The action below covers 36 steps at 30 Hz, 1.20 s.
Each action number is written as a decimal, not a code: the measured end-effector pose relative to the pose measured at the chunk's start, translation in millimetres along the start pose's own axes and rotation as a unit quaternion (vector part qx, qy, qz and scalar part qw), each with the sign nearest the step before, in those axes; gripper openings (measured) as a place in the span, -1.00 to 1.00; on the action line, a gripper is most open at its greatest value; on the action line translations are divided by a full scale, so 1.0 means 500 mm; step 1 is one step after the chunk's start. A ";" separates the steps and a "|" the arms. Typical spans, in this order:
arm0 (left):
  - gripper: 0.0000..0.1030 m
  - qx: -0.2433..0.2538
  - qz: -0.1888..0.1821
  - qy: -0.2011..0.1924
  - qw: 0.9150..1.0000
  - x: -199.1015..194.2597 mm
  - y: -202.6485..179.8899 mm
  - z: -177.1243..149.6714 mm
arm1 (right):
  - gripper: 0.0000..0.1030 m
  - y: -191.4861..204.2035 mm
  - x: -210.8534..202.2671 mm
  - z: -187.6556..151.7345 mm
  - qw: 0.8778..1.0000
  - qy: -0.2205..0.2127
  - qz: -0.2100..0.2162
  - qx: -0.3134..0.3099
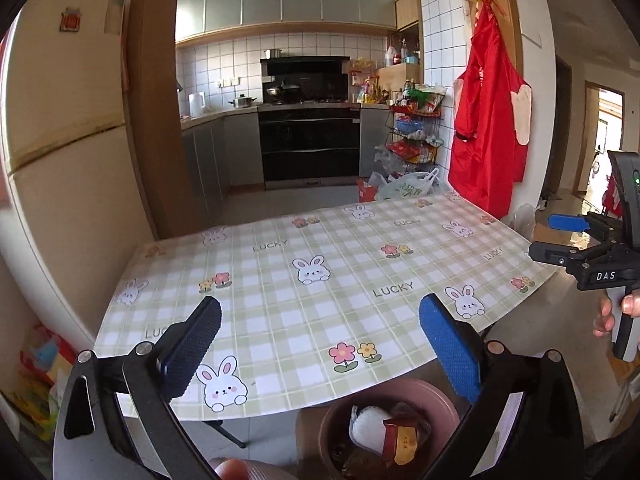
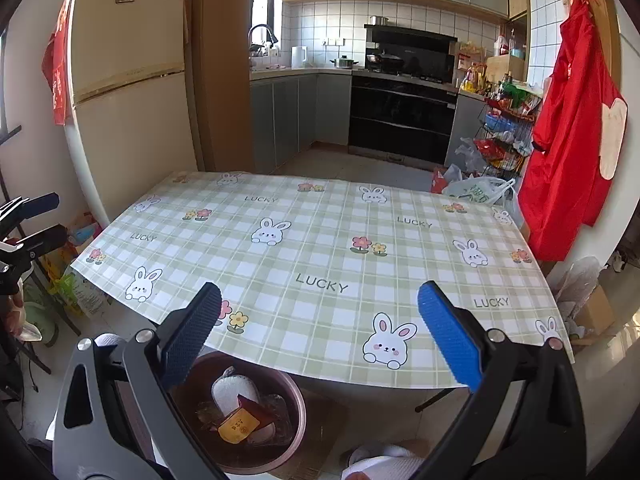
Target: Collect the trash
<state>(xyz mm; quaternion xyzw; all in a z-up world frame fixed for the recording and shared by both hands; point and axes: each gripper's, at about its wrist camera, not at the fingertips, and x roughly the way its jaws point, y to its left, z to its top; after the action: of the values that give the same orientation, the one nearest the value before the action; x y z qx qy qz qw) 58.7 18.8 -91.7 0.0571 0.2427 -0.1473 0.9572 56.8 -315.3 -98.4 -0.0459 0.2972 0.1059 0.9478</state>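
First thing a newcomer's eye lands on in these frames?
The bunny-print checked tablecloth fills the middle of both views. Below the table's near edge a brown bin holds a white wad and a red-and-yellow wrapper. A red apron hangs on the wall at right; the left gripper and right gripper are both open.

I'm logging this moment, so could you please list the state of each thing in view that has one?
Left tongs: open, holding nothing.
Right tongs: open, holding nothing.
Bin: uncovered, on the floor by the table's near edge, trash inside.
Wrapper: in the bin, on top.
Table: covered by a checked cloth.
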 end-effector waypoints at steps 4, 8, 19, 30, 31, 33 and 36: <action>0.88 0.017 0.004 -0.022 1.000 -0.024 -0.014 0.029 | 0.89 -0.001 -0.027 0.020 1.000 -0.014 -0.011 0.005; 0.89 0.020 0.002 -0.037 0.999 -0.040 -0.028 0.046 | 0.89 0.003 -0.048 0.033 0.999 -0.027 -0.023 0.001; 0.89 0.010 0.010 -0.044 0.999 -0.053 -0.022 0.055 | 0.89 0.006 -0.075 0.046 0.998 -0.040 -0.038 -0.008; 0.89 0.005 0.010 -0.042 0.999 -0.053 -0.015 0.057 | 0.89 0.010 -0.079 0.046 0.998 -0.042 -0.045 -0.010; 0.89 0.005 0.010 -0.042 0.999 -0.053 -0.015 0.056 | 0.89 0.009 -0.079 0.046 0.998 -0.042 -0.046 -0.010; 0.89 0.005 0.010 -0.042 0.999 -0.053 -0.015 0.057 | 0.89 0.009 -0.080 0.047 0.998 -0.042 -0.047 -0.010; 0.89 0.007 0.010 -0.042 0.999 -0.054 -0.017 0.056 | 0.89 0.009 -0.080 0.047 0.998 -0.042 -0.048 -0.010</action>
<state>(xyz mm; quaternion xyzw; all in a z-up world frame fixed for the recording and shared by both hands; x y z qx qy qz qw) 46.1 12.6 -54.4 0.0600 0.2010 -0.1420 0.9674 36.6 -314.4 -56.3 -0.0651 0.2539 0.0655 0.9628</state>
